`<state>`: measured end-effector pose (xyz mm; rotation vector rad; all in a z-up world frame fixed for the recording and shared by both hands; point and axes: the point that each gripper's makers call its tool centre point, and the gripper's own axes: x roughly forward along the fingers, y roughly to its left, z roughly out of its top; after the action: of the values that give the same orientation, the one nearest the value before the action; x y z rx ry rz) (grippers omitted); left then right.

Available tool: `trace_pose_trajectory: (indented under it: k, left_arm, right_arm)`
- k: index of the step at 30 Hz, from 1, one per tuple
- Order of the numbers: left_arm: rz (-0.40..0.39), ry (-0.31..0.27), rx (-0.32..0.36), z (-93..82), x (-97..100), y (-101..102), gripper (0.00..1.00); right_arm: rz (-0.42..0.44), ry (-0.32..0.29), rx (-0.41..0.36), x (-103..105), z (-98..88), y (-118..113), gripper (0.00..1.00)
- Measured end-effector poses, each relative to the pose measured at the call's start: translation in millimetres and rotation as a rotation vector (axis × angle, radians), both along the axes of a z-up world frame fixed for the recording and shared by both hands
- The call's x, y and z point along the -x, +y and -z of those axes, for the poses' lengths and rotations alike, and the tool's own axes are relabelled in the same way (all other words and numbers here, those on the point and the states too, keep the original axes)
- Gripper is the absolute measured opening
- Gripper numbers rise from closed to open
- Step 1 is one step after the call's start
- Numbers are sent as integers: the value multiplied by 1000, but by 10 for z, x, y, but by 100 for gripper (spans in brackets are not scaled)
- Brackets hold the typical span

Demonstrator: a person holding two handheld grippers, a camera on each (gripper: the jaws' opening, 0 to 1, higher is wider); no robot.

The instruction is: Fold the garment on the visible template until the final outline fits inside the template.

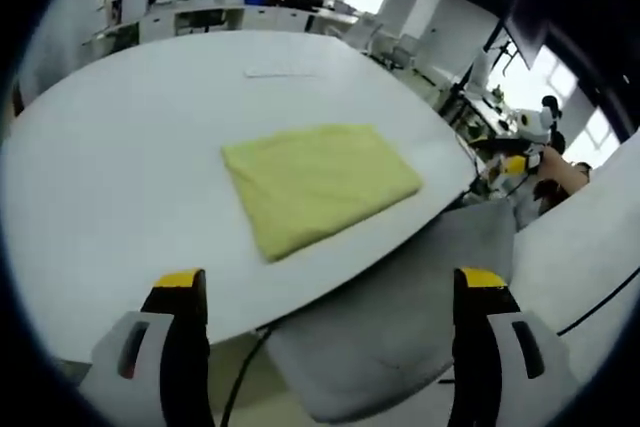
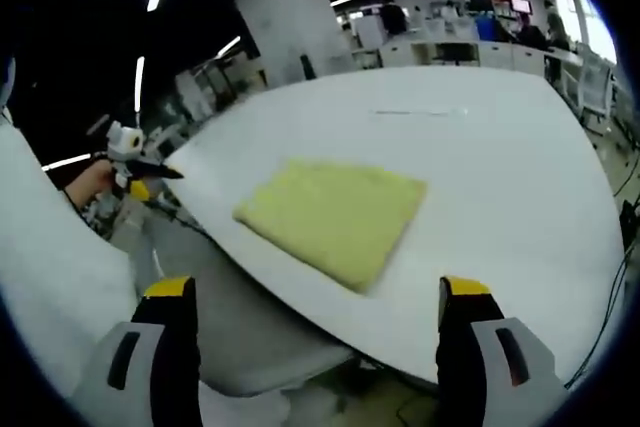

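A yellow garment [image 1: 320, 182], folded into a flat rectangle, lies on the white table [image 1: 120, 147] near its front edge. My left gripper [image 1: 330, 282] hovers off the table's edge, short of the cloth, open with nothing between its yellow-tipped fingers [image 1: 180, 282]. From the other side, the garment [image 2: 335, 212] sits ahead of my right gripper [image 2: 315, 287], which is also open and holds nothing. Each gripper shows small in the other's view, held by a hand: the right gripper [image 1: 522, 142] and the left gripper [image 2: 130, 162]. I see no template outline around the cloth.
A grey chair [image 1: 400, 317] [image 2: 240, 332] stands tucked under the table edge below both grippers. A thin pale strip [image 1: 285, 72] [image 2: 420, 112] lies on the far part of the table. Desks, screens and people fill the office behind.
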<state>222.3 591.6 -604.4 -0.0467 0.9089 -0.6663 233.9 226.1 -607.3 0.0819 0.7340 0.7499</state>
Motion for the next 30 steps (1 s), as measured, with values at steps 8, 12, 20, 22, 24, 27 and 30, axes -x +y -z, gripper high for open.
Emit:
trace_pose_trajectory:
  k: [8,12,20,22,24,27,30]
  left_arm:
    - [3,2,1,5,9,3,99]
    - [8,5,0,19,-1,-5,99]
    - [18,9,44,84,-35,-69,99]
    - [10,0,75,94,-67,-88,99]
    - [11,2,77,126,-76,-89,98]
    - [15,7,69,195,-76,-83,96]
    - [18,15,64,247,-64,-78,93]
  right_arm:
    - [2,5,-2,9,13,19,100]
    - [3,10,-4,11,30,29,99]
    - [-9,22,-23,-22,181,26,90]
    - [-9,21,-34,-35,216,32,88]
    - [-7,29,-41,-52,273,33,87]
    - [-10,37,-41,-53,340,45,84]
    - [-12,38,-43,-64,386,55,81]
